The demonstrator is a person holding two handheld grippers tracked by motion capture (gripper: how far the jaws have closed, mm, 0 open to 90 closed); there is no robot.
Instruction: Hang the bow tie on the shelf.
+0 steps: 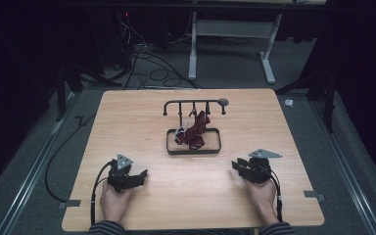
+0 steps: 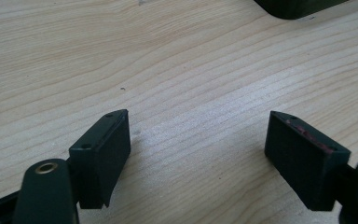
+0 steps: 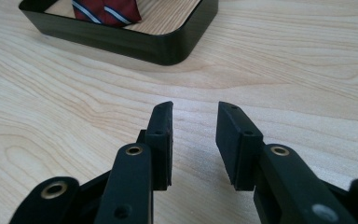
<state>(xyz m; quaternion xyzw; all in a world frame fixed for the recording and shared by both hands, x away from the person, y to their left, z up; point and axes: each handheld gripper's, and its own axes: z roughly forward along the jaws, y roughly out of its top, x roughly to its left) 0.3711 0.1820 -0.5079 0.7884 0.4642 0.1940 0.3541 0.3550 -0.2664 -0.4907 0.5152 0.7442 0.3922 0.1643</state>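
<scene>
The left gripper [image 1: 136, 175] sat low on the worktop [image 1: 142, 117] near the front-left, jaws spread wide w/ nothing between them. In the left gripper view just bare wood grain lay between its pads [image 2: 103, 154]. The right gripper [image 1: 239, 166] rested near the front-right, jaws parted but narrower, also empty. Each was held by a hand [image 1: 113, 199] coming in from the near edge.

Out past both, at mid-worktop, stood a shallow black tray [image 1: 169, 143], and in it a crumpled dark-red necktie [image 1: 194, 131] w/ pale stripes. The right gripper view caught a striped fold of it [image 3: 106, 10] lying on the tray floor. Part of the tie rose toward the black hook rack [image 1: 194, 103] standing just behind the tray; whether it hung from a hook or only leaned there, couldn't tell.

Handling, as a guess: soft, light, limp cloth — prob. slippery weave, no stiffness, would sag and trail once lifted. Not fragile. Best hold looked like a pinch across a raised fold or the narrow end, approx. where it stood clear of the tray wall, not a flat layer on the floor.

Count: 2 grippers, 1 tray, 1 rack, 1 tie — as far as the bundle let me tell.
</scene>
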